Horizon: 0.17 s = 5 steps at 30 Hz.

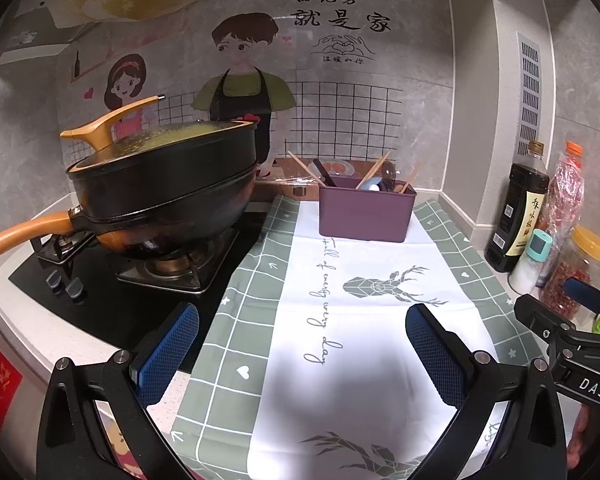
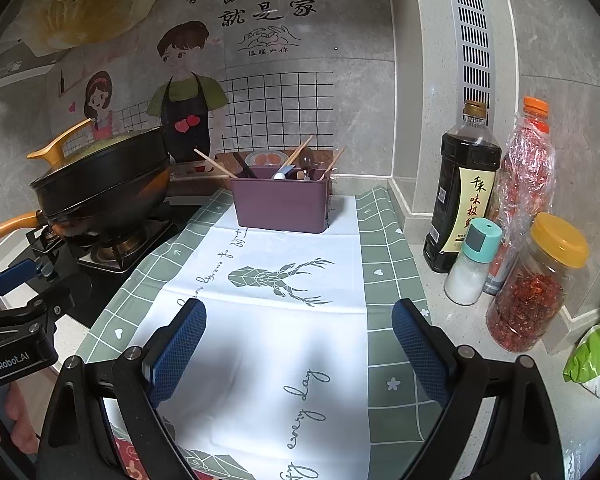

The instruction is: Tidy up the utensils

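A purple utensil box [image 1: 365, 214] [image 2: 283, 204] stands at the far end of a white and green cloth [image 1: 340, 320] [image 2: 260, 320]. Wooden chopsticks [image 1: 304, 168] [image 2: 214, 164], a dark spoon [image 1: 389, 172] [image 2: 307, 159] and a white-and-blue spoon [image 1: 372, 185] [image 2: 282, 174] stick out of it. My left gripper [image 1: 302, 338] hovers open over the near part of the cloth, holding nothing. My right gripper [image 2: 299, 338] is open and holds nothing too, to the right of the left one. Both are well short of the box.
A black lidded wok [image 1: 160, 196] [image 2: 104, 184] with orange handles sits on the gas stove [image 1: 140, 280] at left. Along the right wall stand a soy sauce bottle [image 2: 464, 196], a salt shaker [image 2: 474, 262], a chilli bottle [image 2: 528, 168] and a chilli jar [image 2: 536, 284]. A green bag [image 2: 592, 364] lies near right.
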### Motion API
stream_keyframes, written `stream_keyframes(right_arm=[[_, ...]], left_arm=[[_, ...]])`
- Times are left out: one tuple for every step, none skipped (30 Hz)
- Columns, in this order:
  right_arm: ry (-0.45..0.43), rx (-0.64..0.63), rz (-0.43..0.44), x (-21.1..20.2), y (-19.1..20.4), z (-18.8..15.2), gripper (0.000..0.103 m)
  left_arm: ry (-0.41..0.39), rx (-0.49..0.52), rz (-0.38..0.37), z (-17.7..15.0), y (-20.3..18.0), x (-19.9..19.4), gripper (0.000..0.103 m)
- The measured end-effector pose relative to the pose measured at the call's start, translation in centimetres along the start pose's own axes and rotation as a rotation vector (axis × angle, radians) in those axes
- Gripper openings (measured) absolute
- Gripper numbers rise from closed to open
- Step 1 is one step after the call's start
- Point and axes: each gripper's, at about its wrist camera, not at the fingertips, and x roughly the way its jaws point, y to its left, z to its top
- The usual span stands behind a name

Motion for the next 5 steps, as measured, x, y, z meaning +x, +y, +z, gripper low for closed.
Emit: stream_keyframes(right_arm=[[0.000,0.001,0.001,-0.04,0.03,0.00,0.093],[0.001,0.001,0.001,-0.03,0.03,0.01,0.093],[0.001,0.001,0.001,-0.04,0.04,0.01,0.093],[0.000,0.000,0.000,-0.05,0.05,0.00,0.093],[0.000,-0.001,-0.001,-0.05,0.06,-0.01,0.093]], left_arm=[[-0.005,0.005,0.002,0.00,-0.03,-0.05,0.103],[-0.014,0.011,0.003,0.00,-0.10,-0.15,0.103],[-0.020,0.018,0.004,-0.02,-0.20,-0.25,0.103],[-0.027,0.028,0.008,-0.04,-0.33,-0.35,0.103],[-0.030,0.034,0.010,-0.03,-0.39,-0.36,0.103]])
